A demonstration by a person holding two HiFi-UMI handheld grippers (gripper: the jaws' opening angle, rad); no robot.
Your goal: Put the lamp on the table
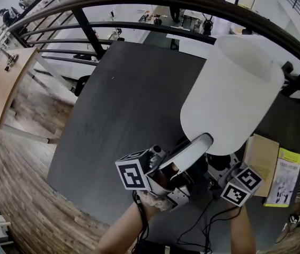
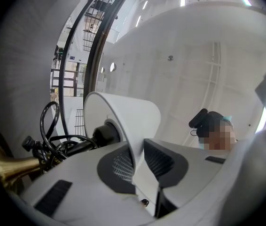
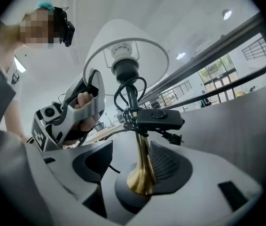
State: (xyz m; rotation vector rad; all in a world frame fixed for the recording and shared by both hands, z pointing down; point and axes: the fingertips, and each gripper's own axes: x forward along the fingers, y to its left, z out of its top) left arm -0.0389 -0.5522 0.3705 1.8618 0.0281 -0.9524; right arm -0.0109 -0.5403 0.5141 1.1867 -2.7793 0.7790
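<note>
Left hand-held gripper (image 2: 137, 161) pinches the lamp (image 1: 229, 94) by its shade; right hand-held gripper (image 3: 130, 161) gapes around the brass stem (image 3: 142, 166).

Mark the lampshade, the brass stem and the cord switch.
lampshade (image 1: 229, 94): head view, middle of its white side.
brass stem (image 3: 142, 168): right gripper view, flared lower part.
cord switch (image 3: 159, 119): right gripper view, black body's centre.

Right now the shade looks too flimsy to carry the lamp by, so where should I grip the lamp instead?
Take the brass stem low down, between the flared foot and the switch. Come from the side, jaws level: the stem stands roughly upright, thin and probably rigid, unlike the thin-walled shade.
</note>
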